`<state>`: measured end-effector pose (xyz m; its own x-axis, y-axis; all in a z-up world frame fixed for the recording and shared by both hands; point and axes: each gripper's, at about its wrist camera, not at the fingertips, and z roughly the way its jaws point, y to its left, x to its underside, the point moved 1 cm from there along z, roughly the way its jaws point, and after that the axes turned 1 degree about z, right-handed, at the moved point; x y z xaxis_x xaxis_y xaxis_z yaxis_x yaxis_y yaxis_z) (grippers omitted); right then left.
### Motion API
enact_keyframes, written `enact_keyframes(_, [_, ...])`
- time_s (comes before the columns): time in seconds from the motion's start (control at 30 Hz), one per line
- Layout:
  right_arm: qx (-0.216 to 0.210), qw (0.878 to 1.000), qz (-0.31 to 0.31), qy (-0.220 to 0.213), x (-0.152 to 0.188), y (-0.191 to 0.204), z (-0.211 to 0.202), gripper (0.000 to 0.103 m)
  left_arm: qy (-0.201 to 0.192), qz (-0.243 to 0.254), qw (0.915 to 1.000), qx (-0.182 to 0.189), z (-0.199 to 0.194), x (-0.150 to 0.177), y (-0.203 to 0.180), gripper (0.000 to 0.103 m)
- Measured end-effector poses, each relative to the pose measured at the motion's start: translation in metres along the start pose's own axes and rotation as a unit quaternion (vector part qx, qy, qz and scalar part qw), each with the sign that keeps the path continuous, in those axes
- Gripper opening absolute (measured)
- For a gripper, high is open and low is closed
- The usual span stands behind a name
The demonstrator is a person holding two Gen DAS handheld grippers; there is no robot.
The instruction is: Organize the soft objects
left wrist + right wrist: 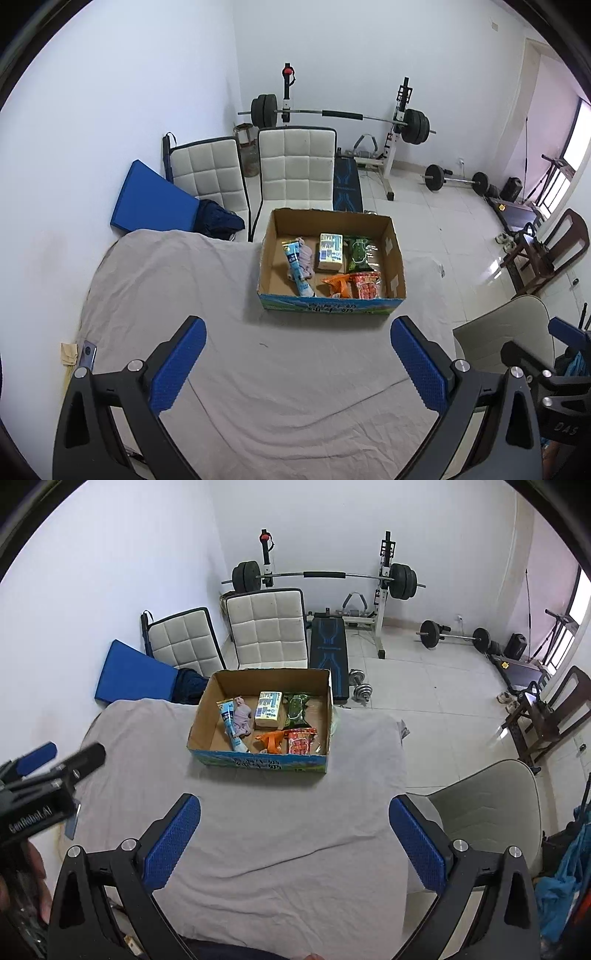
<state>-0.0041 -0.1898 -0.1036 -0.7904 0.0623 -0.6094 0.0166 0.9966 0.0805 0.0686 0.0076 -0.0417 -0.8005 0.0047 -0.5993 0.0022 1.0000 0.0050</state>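
An open cardboard box point(397, 258) point(201, 716) stands on a table covered by a grey cloth point(221, 332) point(277, 830). Inside lie a blue tube point(297, 267) point(231, 725), a lilac cloth point(306, 258) point(243, 716), a tissue pack point(330, 252) point(268, 709), a green packet point(358, 253) point(296, 709), an orange packet point(338, 286) point(271, 742) and a red packet point(365, 286) point(301, 742). My left gripper point(299, 365) is open and empty, held above the cloth in front of the box. My right gripper point(295, 842) is open and empty, also short of the box.
Two white padded chairs point(295, 162) and a blue cushion point(151, 199) stand behind the table. A barbell rack point(340, 114) and a bench point(328, 650) are at the far wall. A beige chair point(487, 812) stands right of the table.
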Motion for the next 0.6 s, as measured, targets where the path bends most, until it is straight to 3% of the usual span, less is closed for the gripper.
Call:
enact_keyframes(0.23, [0.017, 1.000, 0.006, -0.004, -0.004, -0.006, 0.009, 0.103, -0.010, -0.004, 0.9999, 0.003, 0.002, -0.001, 0.001, 0.103])
enact_keyframes(0.6, [0.035, 0.999, 0.002, -0.033, -0.032, -0.003, 0.027, 0.103, -0.026, 0.004, 0.9994, -0.025, 0.024, -0.011, -0.004, 0.103])
